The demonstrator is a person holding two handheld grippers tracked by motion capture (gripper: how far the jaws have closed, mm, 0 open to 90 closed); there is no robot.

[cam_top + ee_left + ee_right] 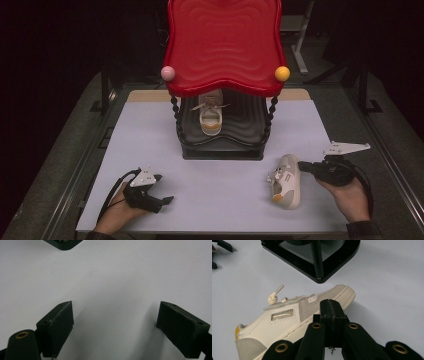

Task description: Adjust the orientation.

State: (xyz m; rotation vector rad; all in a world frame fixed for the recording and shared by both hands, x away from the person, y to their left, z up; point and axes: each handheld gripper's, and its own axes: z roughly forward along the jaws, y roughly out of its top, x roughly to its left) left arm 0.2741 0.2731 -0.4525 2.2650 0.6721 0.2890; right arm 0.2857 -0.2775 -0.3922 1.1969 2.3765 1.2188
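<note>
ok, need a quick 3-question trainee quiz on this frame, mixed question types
1. True or false: the left gripper is open with nothing between its jaws.
2. Where is the second shoe? A) on the rack's black lower shelf B) on the red top shelf C) on the floor
3. Fill in: the right gripper is shut, its tip beside the ____ lying on the table.

Key: 1 true; 2 A; 3 shoe

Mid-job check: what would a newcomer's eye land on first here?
The glossy red shelf top dominates the table's far middle, with a cream shoe tucked on the black tier beneath. Nearer, a second shoe lies on the white table, the shut right tool at its side.
</note>
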